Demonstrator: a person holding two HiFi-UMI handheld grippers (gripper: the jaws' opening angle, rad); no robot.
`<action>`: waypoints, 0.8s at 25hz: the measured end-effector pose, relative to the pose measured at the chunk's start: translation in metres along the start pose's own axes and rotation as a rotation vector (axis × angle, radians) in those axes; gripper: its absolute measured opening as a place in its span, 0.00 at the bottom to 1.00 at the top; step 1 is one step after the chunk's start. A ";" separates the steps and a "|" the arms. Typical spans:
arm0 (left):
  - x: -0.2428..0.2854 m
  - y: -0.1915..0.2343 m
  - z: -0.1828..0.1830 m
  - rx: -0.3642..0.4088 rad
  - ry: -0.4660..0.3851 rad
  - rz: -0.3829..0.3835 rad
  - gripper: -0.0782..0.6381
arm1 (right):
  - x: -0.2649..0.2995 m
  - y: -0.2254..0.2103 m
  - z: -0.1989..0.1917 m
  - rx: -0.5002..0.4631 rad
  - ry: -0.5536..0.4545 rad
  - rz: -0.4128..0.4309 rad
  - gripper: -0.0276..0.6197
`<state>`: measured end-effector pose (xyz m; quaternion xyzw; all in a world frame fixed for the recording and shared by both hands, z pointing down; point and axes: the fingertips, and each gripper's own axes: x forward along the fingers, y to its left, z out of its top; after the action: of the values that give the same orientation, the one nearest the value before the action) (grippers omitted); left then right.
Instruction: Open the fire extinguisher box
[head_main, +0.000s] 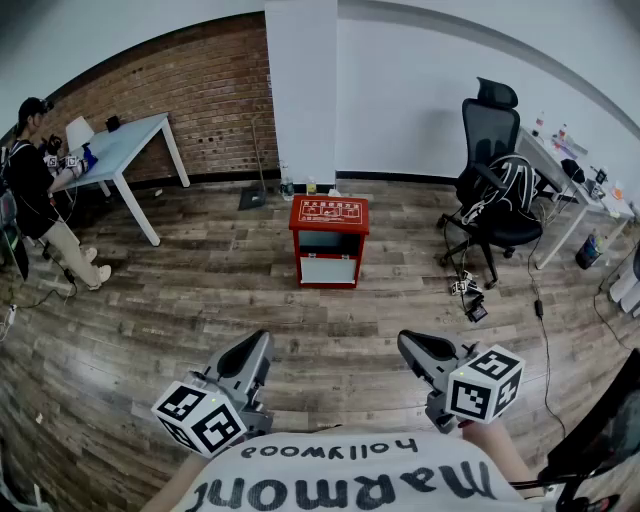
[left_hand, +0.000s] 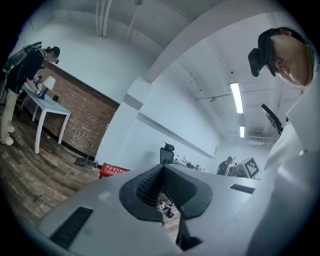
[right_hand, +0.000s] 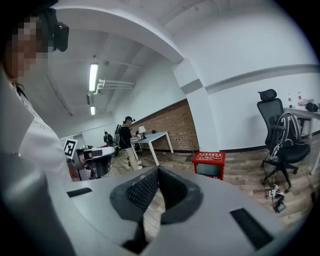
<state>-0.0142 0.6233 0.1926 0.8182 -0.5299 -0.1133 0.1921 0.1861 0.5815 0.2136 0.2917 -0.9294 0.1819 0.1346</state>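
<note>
Misjudged contact was judged the likeliest fault: left claw (head_main: 262, 345) and right claw (head_main: 408, 345) were closed tip to tip, nothing gripped or touched, so the door's edge could be knocked or missed unless they were parted first. Further off, the fire extinguisher box (head_main: 329, 241) was set on the floor (head_main: 200, 300), well apart, apparently unopened.
</note>
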 end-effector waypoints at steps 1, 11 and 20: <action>-0.001 0.002 0.000 0.000 0.000 0.002 0.12 | 0.001 0.001 -0.001 0.002 0.001 0.000 0.06; -0.013 0.017 -0.002 -0.013 -0.001 0.010 0.12 | 0.010 0.013 -0.005 0.003 0.003 -0.006 0.06; -0.025 0.029 0.001 -0.013 0.010 -0.016 0.12 | 0.017 0.030 0.007 0.025 -0.113 -0.017 0.06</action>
<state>-0.0488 0.6356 0.2033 0.8216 -0.5218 -0.1139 0.1993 0.1542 0.5931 0.2053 0.3111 -0.9306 0.1753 0.0798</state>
